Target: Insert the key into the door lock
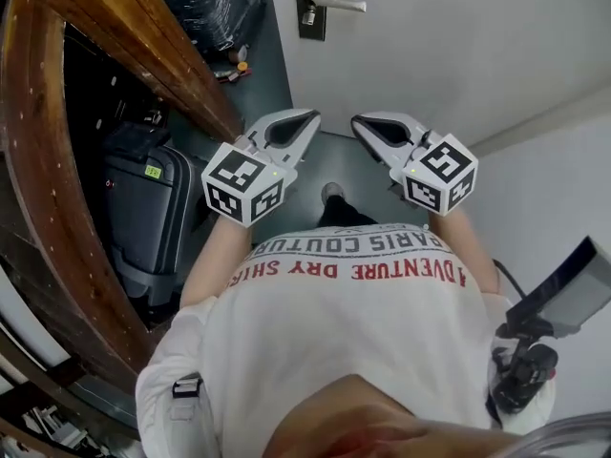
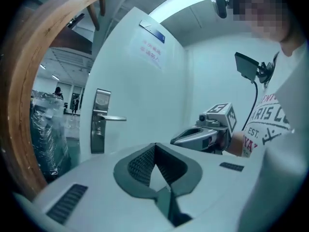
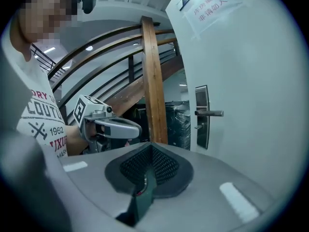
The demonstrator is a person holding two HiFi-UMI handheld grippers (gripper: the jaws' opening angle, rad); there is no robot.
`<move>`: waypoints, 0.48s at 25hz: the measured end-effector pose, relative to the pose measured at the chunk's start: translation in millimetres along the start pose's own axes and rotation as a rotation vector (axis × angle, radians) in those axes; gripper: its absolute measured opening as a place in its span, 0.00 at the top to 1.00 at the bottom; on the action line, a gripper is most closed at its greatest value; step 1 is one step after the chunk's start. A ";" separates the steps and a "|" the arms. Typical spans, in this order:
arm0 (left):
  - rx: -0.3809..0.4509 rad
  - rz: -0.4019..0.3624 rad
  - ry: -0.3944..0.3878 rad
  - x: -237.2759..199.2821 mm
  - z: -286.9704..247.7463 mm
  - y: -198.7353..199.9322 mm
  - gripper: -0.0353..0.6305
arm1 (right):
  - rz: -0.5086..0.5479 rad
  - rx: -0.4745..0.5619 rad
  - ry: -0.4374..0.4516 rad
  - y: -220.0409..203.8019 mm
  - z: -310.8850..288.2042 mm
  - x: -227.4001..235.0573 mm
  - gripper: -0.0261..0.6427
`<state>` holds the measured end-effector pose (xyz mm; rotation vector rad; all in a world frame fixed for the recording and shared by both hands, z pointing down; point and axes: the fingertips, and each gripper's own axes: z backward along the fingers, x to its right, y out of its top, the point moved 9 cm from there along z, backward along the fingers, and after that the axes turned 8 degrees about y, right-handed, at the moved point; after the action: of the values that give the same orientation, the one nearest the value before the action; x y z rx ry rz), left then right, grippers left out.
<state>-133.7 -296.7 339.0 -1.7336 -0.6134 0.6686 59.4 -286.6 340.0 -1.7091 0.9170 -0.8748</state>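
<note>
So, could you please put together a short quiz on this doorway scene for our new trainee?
1. True or false: the right gripper has its jaws wide apart.
2. Which of these stands by the wooden rail, on the person's left? A. a dark suitcase B. a chair C. a ladder
3. What kind of handle does the white door have?

Key
1. False: the jaws are together.
2. A.
3. A lever handle.
</note>
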 end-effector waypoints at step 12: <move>-0.096 0.052 -0.044 110.7 90.1 -57.0 0.94 | -0.055 -0.053 0.067 -59.6 51.2 -128.8 0.96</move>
<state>-123.2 -144.9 360.8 -1.8336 -0.6412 0.7256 55.8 -137.9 365.1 -1.7666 0.9487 -0.9572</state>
